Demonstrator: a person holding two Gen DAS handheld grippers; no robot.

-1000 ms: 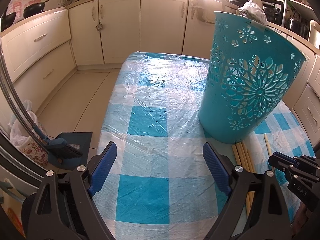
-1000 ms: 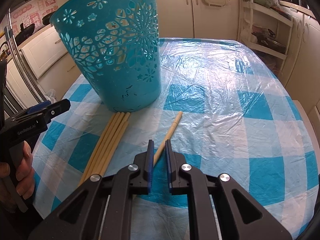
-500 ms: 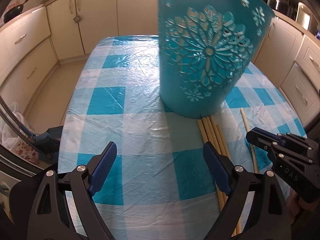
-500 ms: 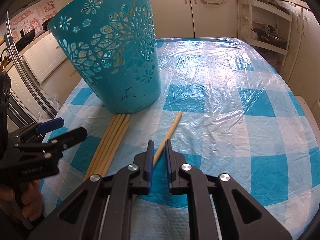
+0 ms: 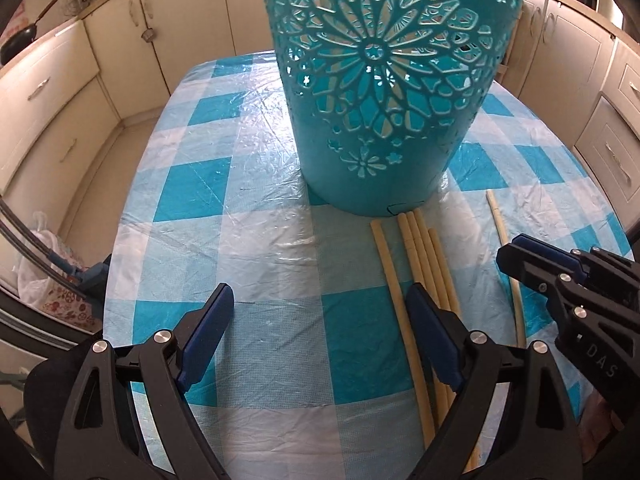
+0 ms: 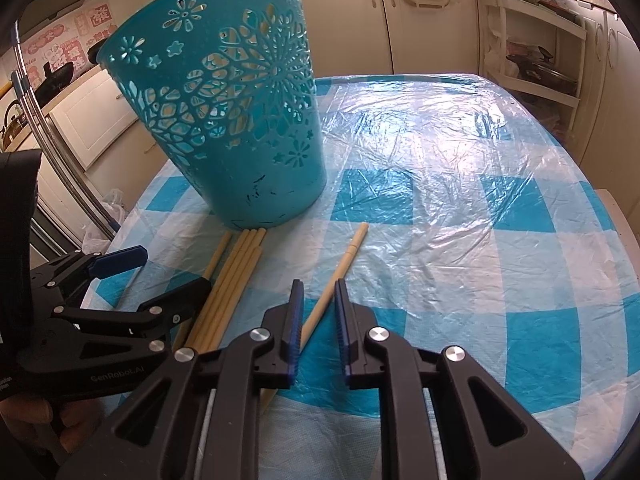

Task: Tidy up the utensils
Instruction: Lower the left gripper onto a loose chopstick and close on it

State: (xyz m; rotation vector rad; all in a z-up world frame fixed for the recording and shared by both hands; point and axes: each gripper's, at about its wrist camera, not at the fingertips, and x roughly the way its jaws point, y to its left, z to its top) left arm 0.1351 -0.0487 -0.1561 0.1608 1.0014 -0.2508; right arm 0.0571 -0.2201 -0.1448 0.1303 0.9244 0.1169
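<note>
A teal cut-out basket (image 5: pixel 372 80) (image 6: pixel 240 120) stands upright on the blue checked table (image 5: pixel 260 240). Several pale chopsticks (image 5: pixel 424 264) (image 6: pixel 236 276) lie bundled against its base. A single chopstick (image 5: pixel 498 220) (image 6: pixel 348 256) lies apart to their right. My left gripper (image 5: pixel 320 300) (image 6: pixel 172 270) hovers wide open over the bundle's left edge, its right finger above the sticks and nothing gripped. My right gripper (image 6: pixel 318 286) (image 5: pixel 510 252) straddles the single chopstick; its jaws are opening, with a gap on each side of the stick.
Cream kitchen cabinets (image 5: pixel 60 100) ring the table. A white shelf rack (image 6: pixel 532 40) stands at the far right. A plastic bag (image 5: pixel 40 240) sits on the floor past the table's left edge. A hand (image 6: pixel 28 420) holds the left gripper.
The left gripper has swung right and lower, from open cloth to the chopstick bundle, with the basket now straight ahead. The right gripper's jaws have widened slightly around the single chopstick.
</note>
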